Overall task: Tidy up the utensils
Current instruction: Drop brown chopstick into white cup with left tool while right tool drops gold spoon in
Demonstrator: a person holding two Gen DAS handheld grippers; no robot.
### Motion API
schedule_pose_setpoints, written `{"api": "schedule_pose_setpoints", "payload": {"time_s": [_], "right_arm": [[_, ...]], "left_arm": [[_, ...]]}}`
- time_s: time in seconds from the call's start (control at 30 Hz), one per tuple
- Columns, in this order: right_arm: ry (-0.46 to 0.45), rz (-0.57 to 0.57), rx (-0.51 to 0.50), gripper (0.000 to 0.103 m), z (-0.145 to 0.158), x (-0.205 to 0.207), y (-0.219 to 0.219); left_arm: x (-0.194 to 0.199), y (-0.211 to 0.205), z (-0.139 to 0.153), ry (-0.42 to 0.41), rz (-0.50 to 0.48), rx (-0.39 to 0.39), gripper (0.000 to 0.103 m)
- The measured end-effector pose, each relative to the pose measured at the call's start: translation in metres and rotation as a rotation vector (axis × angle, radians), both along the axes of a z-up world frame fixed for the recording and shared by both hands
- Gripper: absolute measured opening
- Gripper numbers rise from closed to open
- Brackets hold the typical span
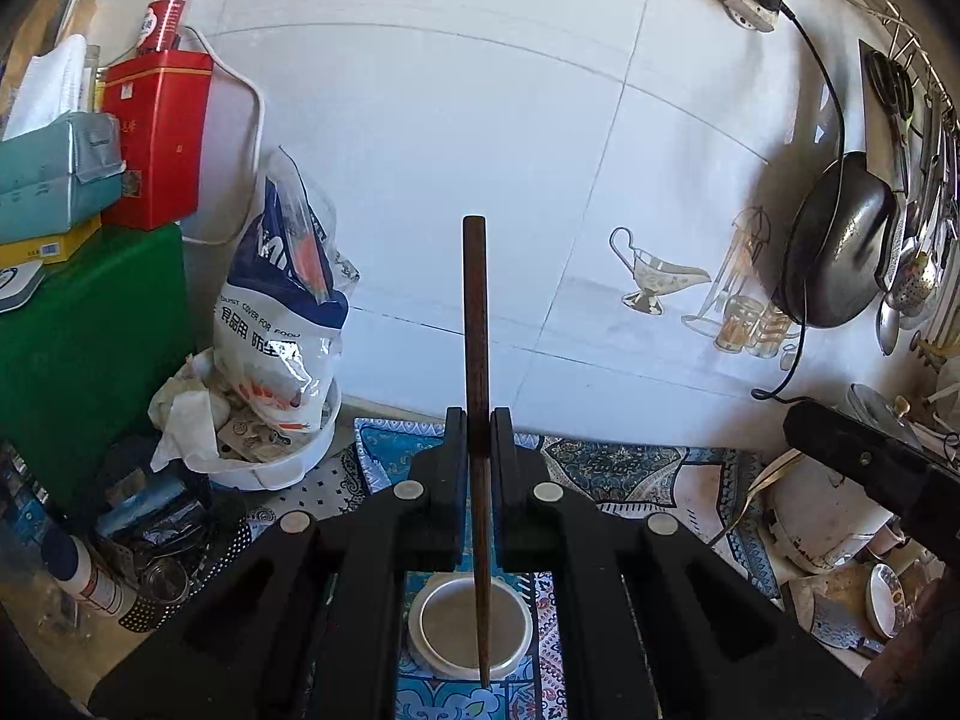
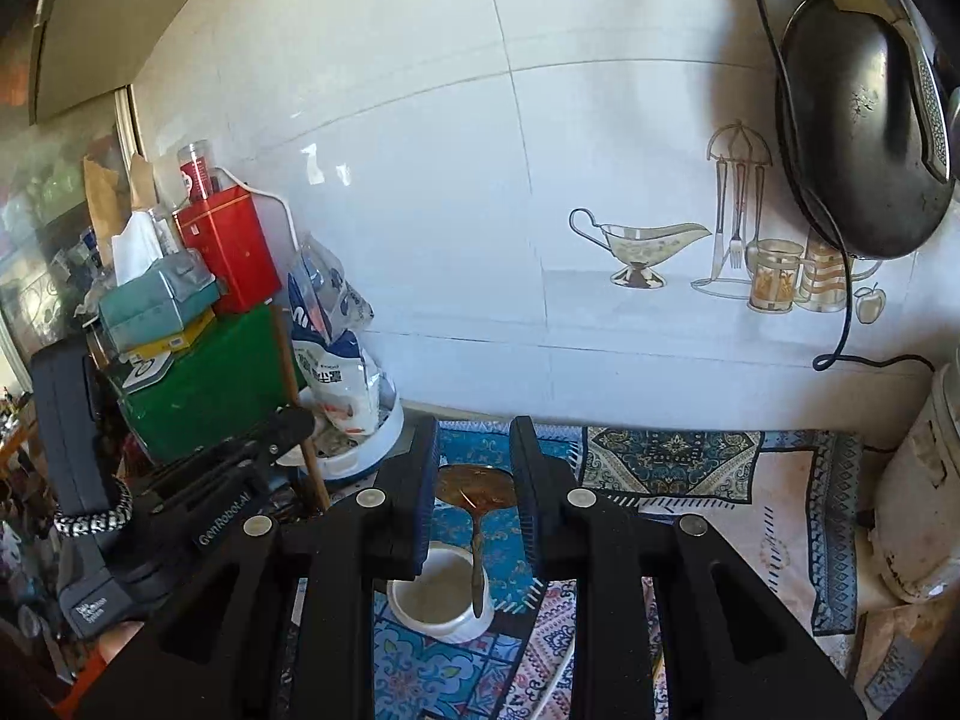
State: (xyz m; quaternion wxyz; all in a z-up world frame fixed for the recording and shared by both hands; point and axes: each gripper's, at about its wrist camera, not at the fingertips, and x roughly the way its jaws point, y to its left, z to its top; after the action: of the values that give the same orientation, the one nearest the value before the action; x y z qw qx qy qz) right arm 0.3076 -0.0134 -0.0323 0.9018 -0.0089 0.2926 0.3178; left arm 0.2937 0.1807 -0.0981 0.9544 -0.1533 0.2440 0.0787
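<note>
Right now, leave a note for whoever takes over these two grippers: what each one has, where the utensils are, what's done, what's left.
Left gripper: shut on a dark wooden chopstick, held upright, tip over the white bowl.
Right gripper: shut on a brass spoon by its handle, bowl end forward, above the white cup.
Both utensils are lifted above the patterned mat; neither is put away yet.
Other utensils hang on the wall rack at far right.
Left: place the chopstick and spoon where they belong; that spot isn't clear from these views.
</note>
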Motion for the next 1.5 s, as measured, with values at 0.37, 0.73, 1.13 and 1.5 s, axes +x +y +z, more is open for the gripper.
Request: {"api": "schedule_pose_setpoints", "payload": {"time_s": [0.37, 0.73, 1.13, 1.5], "right_arm": [[0.077, -0.007, -0.031, 0.022, -0.038, 0.020, 0.040], [0.228, -0.026, -0.123, 0.022, -0.104, 0.043, 0.058], [0.259, 0.001, -0.190, 0.022, -0.118, 0.045, 0.069], [0.225, 0.003, -0.185, 0.032, -0.099, 0.036, 0.039]], "left_arm": [[0.039, 0.025, -0.050, 0.083, -0.039, -0.052, 0.005], [0.047, 0.027, -0.096, 0.177, -0.074, -0.065, 0.005], [0.041, 0.023, -0.116, 0.306, -0.119, -0.070, 0.006], [0.024, 0.002, -0.087, 0.307, -0.097, 0.008, 0.006]]}}
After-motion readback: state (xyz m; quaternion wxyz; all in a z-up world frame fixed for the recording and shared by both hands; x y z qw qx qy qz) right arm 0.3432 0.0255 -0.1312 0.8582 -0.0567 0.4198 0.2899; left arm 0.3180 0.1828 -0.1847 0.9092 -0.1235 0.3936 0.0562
